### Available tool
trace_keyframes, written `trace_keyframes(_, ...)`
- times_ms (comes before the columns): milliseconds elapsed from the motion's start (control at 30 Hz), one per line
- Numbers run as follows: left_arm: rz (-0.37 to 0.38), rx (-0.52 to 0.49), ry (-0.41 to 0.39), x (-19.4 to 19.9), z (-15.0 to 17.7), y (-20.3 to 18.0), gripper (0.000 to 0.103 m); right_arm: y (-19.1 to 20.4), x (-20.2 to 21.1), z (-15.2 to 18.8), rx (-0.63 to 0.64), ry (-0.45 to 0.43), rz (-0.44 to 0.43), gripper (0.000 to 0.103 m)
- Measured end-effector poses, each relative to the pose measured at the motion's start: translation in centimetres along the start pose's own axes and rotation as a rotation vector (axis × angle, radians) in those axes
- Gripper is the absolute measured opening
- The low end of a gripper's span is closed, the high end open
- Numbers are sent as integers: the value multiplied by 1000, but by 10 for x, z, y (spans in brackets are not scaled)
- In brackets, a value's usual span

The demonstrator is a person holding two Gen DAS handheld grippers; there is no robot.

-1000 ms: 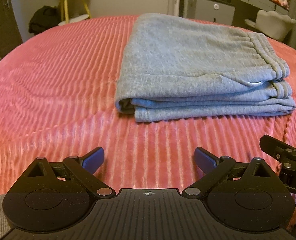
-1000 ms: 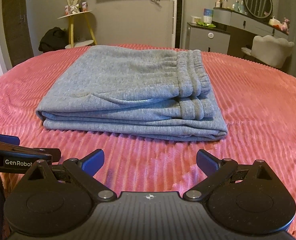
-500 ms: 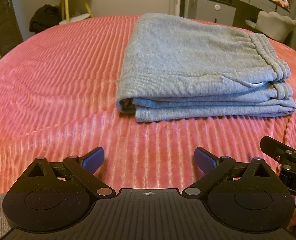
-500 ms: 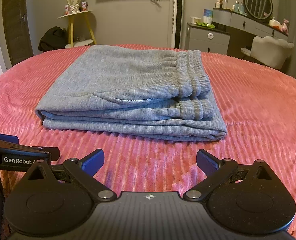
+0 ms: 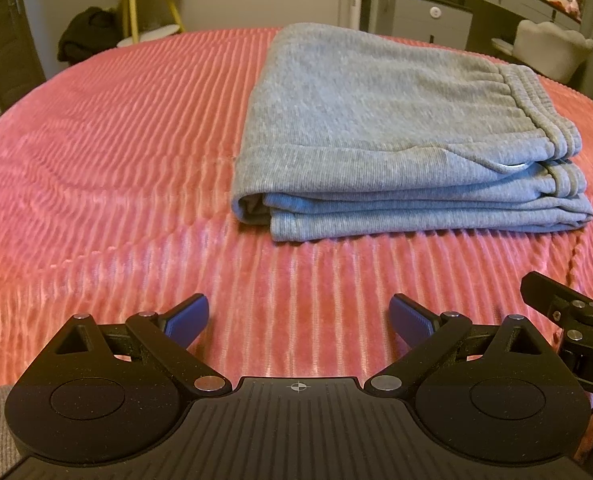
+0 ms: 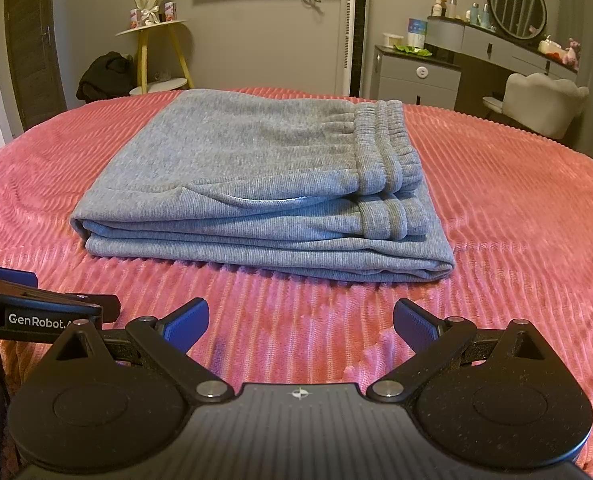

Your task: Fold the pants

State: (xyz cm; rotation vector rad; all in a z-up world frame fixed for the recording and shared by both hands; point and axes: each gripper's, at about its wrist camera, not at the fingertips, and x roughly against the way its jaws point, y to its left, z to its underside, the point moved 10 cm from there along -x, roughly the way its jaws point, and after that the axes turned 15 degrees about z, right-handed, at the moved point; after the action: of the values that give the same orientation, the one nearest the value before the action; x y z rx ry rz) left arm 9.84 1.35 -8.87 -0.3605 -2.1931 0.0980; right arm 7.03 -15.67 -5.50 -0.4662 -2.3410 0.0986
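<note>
Right wrist: one folded pants [image 6: 256, 184], two open hand-held grippers [image 6: 300, 322]

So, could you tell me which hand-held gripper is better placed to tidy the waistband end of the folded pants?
Right hand-held gripper: open, facing the pants, waistband just right of its axis. The left faces bare bedspread.

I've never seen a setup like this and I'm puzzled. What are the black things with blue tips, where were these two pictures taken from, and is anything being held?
No robot here: a person holds a two-finger gripper in each hand, each with a camera looking forward along its fingers. One picture is from the left gripper, the other from the right gripper. The blue tips are finger pads. Both grippers are open and hold nothing. Ahead of them, grey pants lie folded in a stack on a pink ribbed bedspread, waistband to the right. Each gripper's edge shows in the other's picture.
</note>
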Motion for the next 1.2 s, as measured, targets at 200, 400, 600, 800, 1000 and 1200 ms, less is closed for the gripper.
trace_keyframes(200,0,1,-1,0,0,0,100,0,0,0,2,-1,0,99)
trace_keyframes(400,0,4,-3,0,0,0,100,0,0,0,2,-1,0,99)
trace_keyframes(600,-1,4,-4,1,0,0,100,0,1,0,3,0,1,99)
trace_keyframes(800,1,7,-5,1,-1,0,100,-1,1,0,4,-4,0,99)
trace_keyframes(1000,3,11,-4,1,-1,0,100,-1,1,-1,7,-7,-1,99)
trace_keyframes(1200,5,13,-5,1,-1,0,100,-1,1,0,12,-10,-3,99)
